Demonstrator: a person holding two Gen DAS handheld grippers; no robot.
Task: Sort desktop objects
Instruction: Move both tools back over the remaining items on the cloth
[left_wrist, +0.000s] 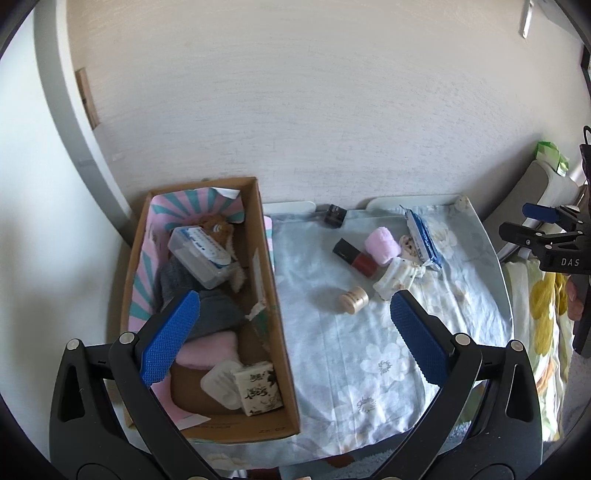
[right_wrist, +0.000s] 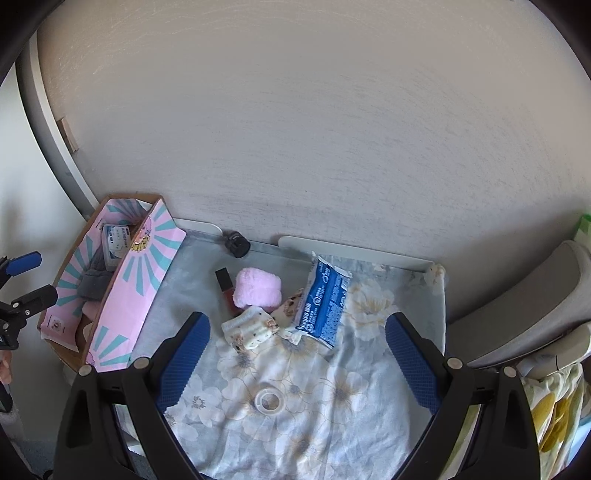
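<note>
Blue-padded left gripper (left_wrist: 295, 332) and right gripper (right_wrist: 295, 358) both gape empty at frame bottom. Mid-frame, tape roll (right_wrist: 268, 400), wooden spool (left_wrist: 354, 300), pink towel roll (right_wrist: 258, 288) and blue packet (right_wrist: 327, 304) await sorting; cardboard box (left_wrist: 273, 295), left, already part-filled.

Soft daylight, fairly bright; faint shadows on the wall (left_wrist: 295, 110); strong fisheye bending, dark vignetted corners.

Cardboard box (left_wrist: 271, 295); wrinkled floral cloth (left_wrist: 332, 354); fluffy pink roll (right_wrist: 258, 287).
</note>
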